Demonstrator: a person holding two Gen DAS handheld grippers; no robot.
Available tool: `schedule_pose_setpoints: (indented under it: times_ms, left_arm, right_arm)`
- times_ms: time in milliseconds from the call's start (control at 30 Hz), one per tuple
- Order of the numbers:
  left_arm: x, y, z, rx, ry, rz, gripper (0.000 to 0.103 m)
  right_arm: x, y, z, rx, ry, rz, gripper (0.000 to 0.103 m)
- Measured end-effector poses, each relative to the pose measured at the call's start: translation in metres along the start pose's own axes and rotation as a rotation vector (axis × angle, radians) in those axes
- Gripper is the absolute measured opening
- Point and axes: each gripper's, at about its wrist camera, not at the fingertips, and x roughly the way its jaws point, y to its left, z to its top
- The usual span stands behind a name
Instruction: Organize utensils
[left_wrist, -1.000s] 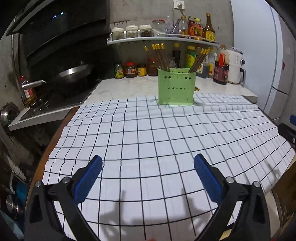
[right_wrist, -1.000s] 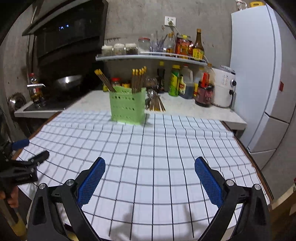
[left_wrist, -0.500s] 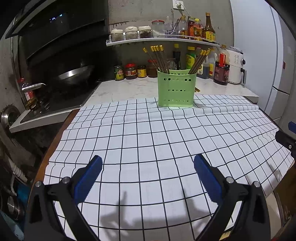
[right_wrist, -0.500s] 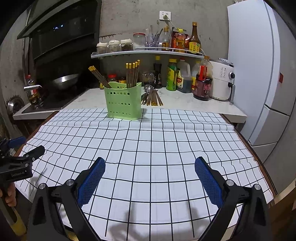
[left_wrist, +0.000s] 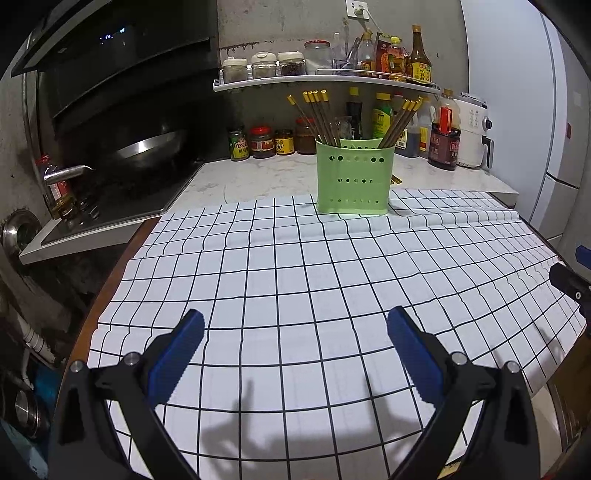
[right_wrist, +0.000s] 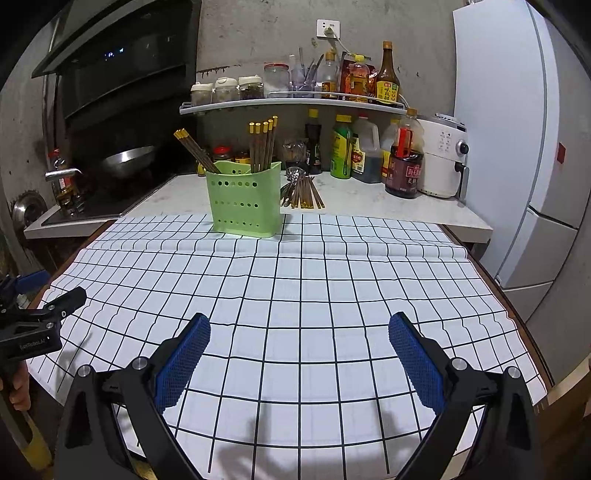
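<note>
A green perforated utensil holder (left_wrist: 352, 176) (right_wrist: 243, 199) stands at the far edge of the checked cloth (left_wrist: 314, 280) (right_wrist: 314, 288), with brown gold-tipped chopsticks (left_wrist: 318, 116) (right_wrist: 263, 146) upright in it. More chopsticks and spoons (right_wrist: 301, 188) lie loose on the white counter behind and right of it. My left gripper (left_wrist: 295, 345) hovers open over the cloth's near edge, nothing between its fingers. My right gripper (right_wrist: 299, 349) is also open and empty, far short of the holder. Each gripper shows at the other view's side edge.
A stove with a steel wok (left_wrist: 147, 147) (right_wrist: 127, 157) sits far left. Sauce bottles and jars (right_wrist: 354, 155) line the counter and the shelf (left_wrist: 317, 79) above. A white appliance (right_wrist: 445, 160) and a fridge (right_wrist: 517, 147) stand right. A hand (right_wrist: 18, 391) holds the left gripper.
Both cameras have pulled back and risen a little, so the holder looks smaller and more cloth shows. Neither gripper has opened or shut.
</note>
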Motion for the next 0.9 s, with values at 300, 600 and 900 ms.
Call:
schedule_pose_setpoints:
  times_ms: [300,600,900]
  left_arm:
    - [-0.0023,0.0015,0.0007,-0.003,-0.005,-0.003,0.097]
    - [-0.0016,0.0014,0.0017,-0.004,-0.002,-0.003,0.097]
    - [-0.0012,0.0024,0.0022,-0.003,-0.002,-0.002,0.097]
  right_arm:
    - [0.0003,0.0022,0.0007,-0.001,-0.002,0.002,0.096]
    - [0.0018,0.0031,0.0018,0.0,-0.002,0.004,0.096]
    - [0.0025,0.0035,0.0025,-0.002,-0.003,0.0,0.096]
